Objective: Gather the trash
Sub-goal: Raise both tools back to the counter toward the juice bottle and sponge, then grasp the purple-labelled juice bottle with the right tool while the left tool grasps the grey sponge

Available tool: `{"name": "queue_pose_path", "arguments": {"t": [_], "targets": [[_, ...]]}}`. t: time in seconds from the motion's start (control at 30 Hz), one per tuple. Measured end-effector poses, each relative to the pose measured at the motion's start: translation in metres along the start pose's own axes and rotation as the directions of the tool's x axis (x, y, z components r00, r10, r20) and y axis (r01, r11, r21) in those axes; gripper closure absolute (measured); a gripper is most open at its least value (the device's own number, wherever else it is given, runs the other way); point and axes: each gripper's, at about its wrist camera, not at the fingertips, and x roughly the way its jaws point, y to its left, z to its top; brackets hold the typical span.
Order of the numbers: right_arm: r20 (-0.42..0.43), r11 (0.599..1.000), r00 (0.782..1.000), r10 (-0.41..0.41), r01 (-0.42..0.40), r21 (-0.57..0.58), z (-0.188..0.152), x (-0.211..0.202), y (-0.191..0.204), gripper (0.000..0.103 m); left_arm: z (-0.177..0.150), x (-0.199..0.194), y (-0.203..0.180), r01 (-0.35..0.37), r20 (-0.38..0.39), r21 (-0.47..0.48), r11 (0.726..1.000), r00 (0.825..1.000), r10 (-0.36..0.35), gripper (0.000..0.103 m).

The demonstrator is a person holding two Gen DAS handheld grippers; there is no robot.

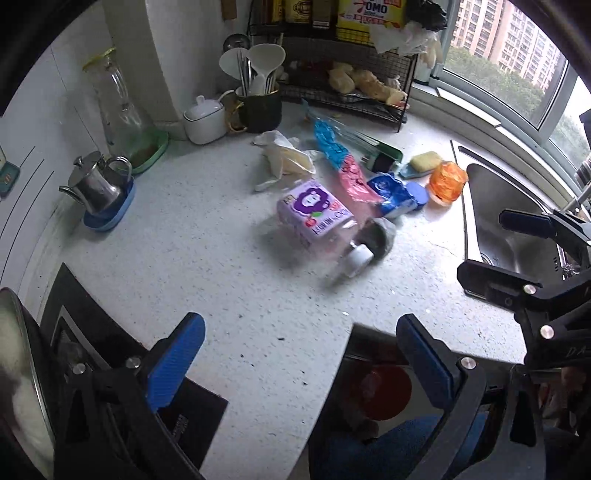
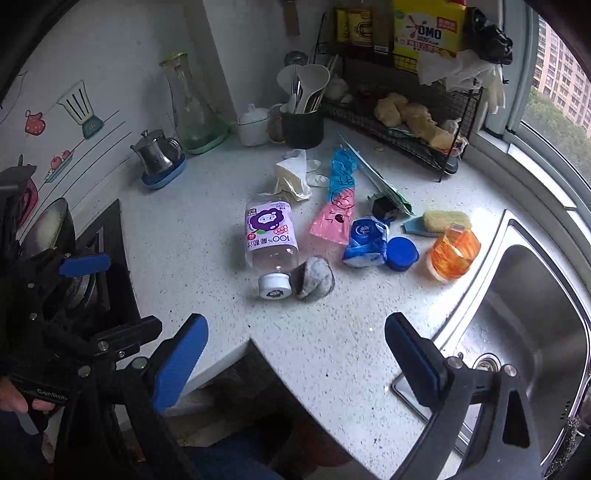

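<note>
Both jaws stand wide apart and empty: the left gripper (image 1: 291, 354) and right gripper (image 2: 297, 354) hover low in frame over the countertop (image 2: 332, 350). The plastic bottle (image 2: 271, 236) lies on its side at centre, its white cap touching a grey crumpled wad (image 2: 314, 278); I would clamp across the bottle's labelled body. Its label reads "100%", and a yellow box (image 2: 428, 31) at upper right reads "OMO"

Speckled white countertop (image 2: 332, 362), steel sink (image 2: 535, 332), daylit window (image 1: 517, 55)
</note>
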Motion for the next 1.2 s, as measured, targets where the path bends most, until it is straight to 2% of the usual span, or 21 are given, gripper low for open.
{"name": "queue_pose_path", "arguments": {"t": [0.13, 0.23, 0.43, 0.6, 0.7, 0.9, 1.0, 1.13, 1.2], "targets": [[-0.083, 1.000, 0.997, -0.003, 0.002, -0.014, 0.030, 0.037, 0.010, 0.007, 0.017, 0.019, 0.029, 0.014, -0.028, -0.041, 0.999, 0.999, -0.015, 0.000], [-0.130, 1.000, 0.991, 0.025, -0.027, -0.012, 0.044, 0.061, 0.012, 0.007, 0.027, 0.035, 0.047, -0.001, -0.051, -0.067, 0.998, 0.999, -0.002, 0.000], [-0.233, 0.999, 0.972, 0.041, -0.041, 0.004, 0.065, 0.109, 0.016, 0.007, 0.042, 0.065, 0.070, 0.000, -0.093, -0.096, 0.995, 0.996, -0.009, 0.000], [-0.281, 0.999, 0.959, 0.031, -0.032, -0.001, 0.078, 0.137, 0.021, 0.007, 0.047, 0.089, 0.083, -0.012, -0.142, -0.119, 0.993, 0.990, -0.005, 0.000], [-0.293, 0.999, 0.955, 0.045, -0.047, 0.000, 0.082, 0.151, 0.022, 0.012, 0.048, 0.098, 0.090, -0.015, -0.157, -0.132, 0.991, 0.988, -0.006, 0.000], [-0.345, 0.999, 0.938, 0.025, -0.040, -0.035, 0.084, 0.176, 0.029, 0.015, 0.049, 0.111, 0.100, -0.017, -0.188, -0.163, 0.986, 0.982, -0.014, 0.000], [-0.376, 0.999, 0.926, 0.019, -0.034, -0.034, 0.083, 0.185, 0.030, 0.027, 0.048, 0.114, 0.105, -0.022, -0.197, -0.174, 0.985, 0.980, -0.013, 0.000], [-0.397, 0.999, 0.918, 0.005, -0.022, -0.037, 0.081, 0.190, 0.034, 0.036, 0.047, 0.116, 0.107, -0.020, -0.199, -0.177, 0.984, 0.980, -0.016, 0.000], [-0.393, 0.999, 0.919, -0.002, -0.018, -0.049, 0.080, 0.191, 0.037, 0.036, 0.046, 0.115, 0.108, -0.023, -0.200, -0.178, 0.984, 0.980, -0.014, 0.000]]}}
